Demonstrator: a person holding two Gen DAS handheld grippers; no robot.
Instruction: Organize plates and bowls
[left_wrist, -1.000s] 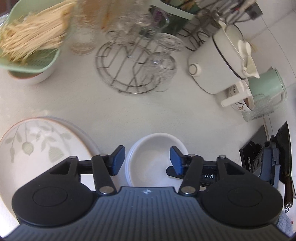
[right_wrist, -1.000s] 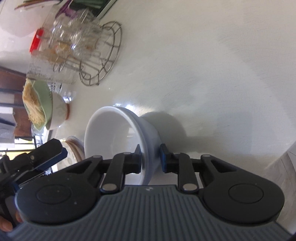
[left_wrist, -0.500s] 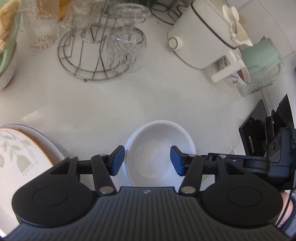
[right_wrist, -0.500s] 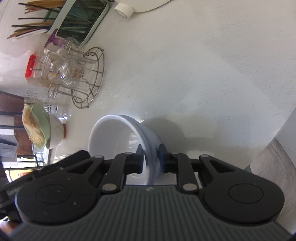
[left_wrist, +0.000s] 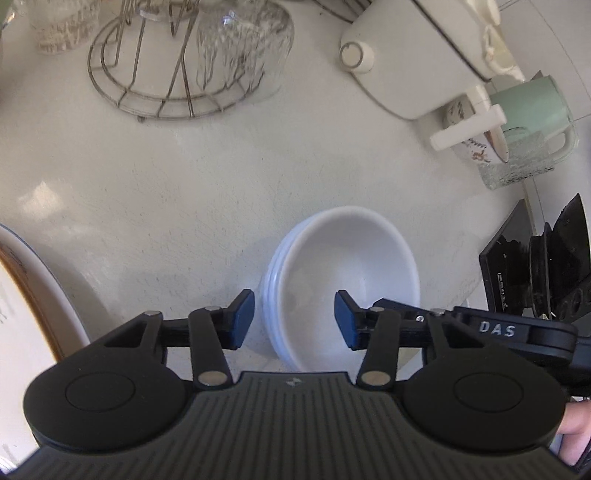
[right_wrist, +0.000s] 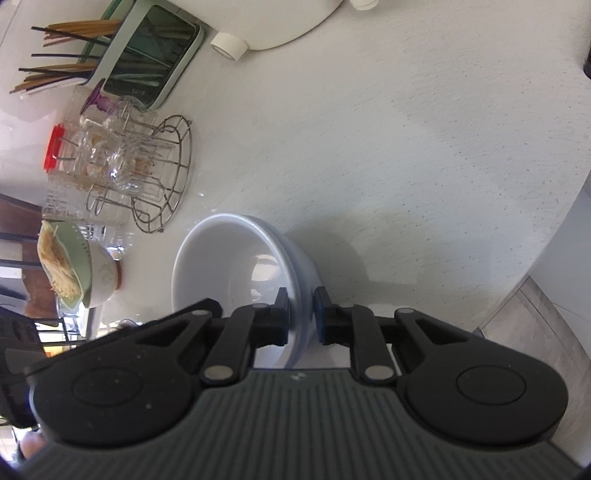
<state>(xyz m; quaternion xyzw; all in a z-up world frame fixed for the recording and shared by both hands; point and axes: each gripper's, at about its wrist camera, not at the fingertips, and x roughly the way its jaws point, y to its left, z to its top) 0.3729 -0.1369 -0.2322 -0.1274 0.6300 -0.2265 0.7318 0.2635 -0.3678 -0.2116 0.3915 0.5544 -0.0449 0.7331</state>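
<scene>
We are working over a pale countertop (left_wrist: 155, 192) that is carrying most of the kitchen's clutter. Largest on it is the white lidded pot (left_wrist: 413, 62) at the far side, then the wire glass rack (left_wrist: 166, 81) with upturned glasses, and at the left edge of the left wrist view the rim of a patterned plate (left_wrist: 26, 280), which appears to be resting on at least one more plate. In the right wrist view we are also seeing a green utensil tray (right_wrist: 147, 70) with chopsticks and a green strainer of noodles (right_wrist: 62, 269) sitting on a small bowl.

The task's thing in hand is the stack of white bowls (left_wrist: 343, 284): several rims are showing nested one inside another, standing on the counter near its front edge, well apart from the plates.

Our right gripper (right_wrist: 301, 317) is pinching the near rim of the stack, one pad inside and one outside, fingers nearly together on the wall. Our left gripper (left_wrist: 293, 319) is hanging over the opposite rim with its jaws closing; the rim is lying between the blue pads (left_wrist: 242, 314), but they are not yet pressing on it.

We judge the bowls already gathered into one stack and the plates into another; what seems left is carrying this stack to its final place.
</scene>
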